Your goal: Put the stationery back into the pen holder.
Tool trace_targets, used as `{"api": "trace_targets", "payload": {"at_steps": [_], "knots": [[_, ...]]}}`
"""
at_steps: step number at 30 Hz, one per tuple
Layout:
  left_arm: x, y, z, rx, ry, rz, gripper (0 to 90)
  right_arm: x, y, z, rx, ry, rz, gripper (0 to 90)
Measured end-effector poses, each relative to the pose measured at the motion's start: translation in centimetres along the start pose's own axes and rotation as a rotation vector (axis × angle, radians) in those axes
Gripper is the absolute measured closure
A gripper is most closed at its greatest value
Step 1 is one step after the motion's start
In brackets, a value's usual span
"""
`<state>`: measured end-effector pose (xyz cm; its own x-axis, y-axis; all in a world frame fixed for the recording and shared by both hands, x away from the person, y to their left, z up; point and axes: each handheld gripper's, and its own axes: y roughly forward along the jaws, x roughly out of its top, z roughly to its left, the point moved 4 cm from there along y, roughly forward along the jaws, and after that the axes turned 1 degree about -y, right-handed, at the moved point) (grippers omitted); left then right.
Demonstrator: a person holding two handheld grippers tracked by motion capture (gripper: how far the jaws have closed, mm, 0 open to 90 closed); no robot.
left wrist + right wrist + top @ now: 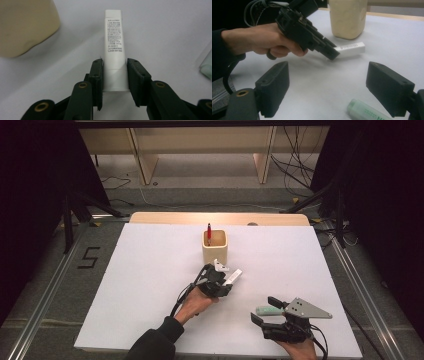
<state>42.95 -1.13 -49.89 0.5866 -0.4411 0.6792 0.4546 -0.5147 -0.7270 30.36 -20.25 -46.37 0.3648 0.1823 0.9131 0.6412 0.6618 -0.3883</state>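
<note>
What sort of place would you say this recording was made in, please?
Probably a lab bench set up for recording handling tasks, not a home or office. A white-covered table stands between dark curtains, loose cables run across the floor behind, and a person works a left gripper and a right gripper.

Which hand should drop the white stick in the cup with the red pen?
Probably left. The left tongs are shut on the white stick, close to the cup. The right tongs are open by the green stick.
</note>
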Motion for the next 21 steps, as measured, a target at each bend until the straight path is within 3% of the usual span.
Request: {"api": "trace_targets", "payload": {"at_steps": [7, 15, 21], "knots": [[0.2, -2.3, 0.2, -0.053, -0.022, -0.054, 66.9, 0.1, 0.0, 0.0, -0.001, 0.000, -0.003, 19.6], [-0.4, -4.9, 0.8, -0.103, -0.019, -0.050, 66.8, 0.1, 0.0, 0.1, -0.002, -0.008, -0.005, 19.6], [-1.4, -7.0, 1.0, -0.155, -0.009, -0.032, 66.8, 0.3, 0.2, 0.8, -0.017, -0.065, -0.001, 19.5]]}}
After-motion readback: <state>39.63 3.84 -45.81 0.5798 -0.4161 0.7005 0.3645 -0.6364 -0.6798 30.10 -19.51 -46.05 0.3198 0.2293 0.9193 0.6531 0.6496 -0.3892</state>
